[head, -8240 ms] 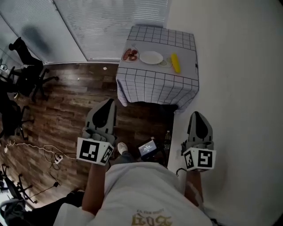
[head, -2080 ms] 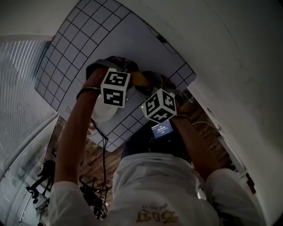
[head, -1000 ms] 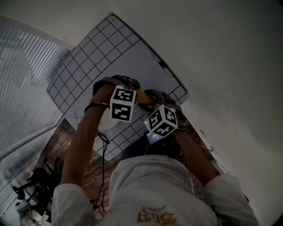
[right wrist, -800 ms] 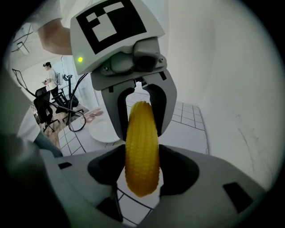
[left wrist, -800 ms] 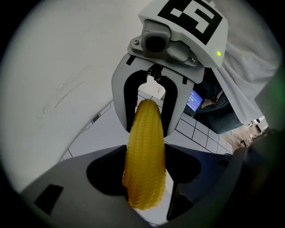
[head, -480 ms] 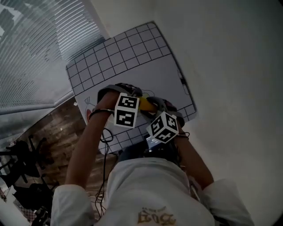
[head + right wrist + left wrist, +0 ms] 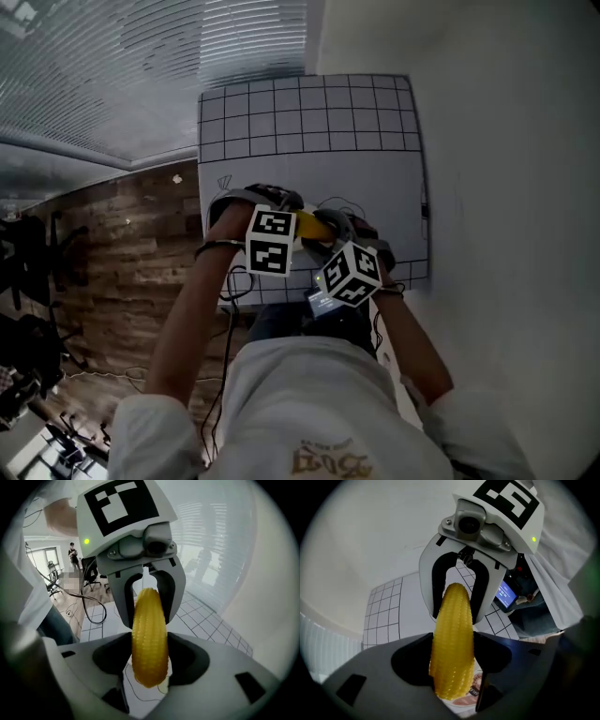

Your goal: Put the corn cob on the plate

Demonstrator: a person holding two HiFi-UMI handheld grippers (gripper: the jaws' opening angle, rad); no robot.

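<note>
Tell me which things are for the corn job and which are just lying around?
For the job: corn cob, pinched at its ends by the left gripper and right gripper; checked table. The plate isn't clearly in view.
Just lying about: lit screen by the person's waist; office chairs.

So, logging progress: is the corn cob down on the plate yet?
No: corn cob hangs between left gripper and right gripper, each shut on one end.
</note>
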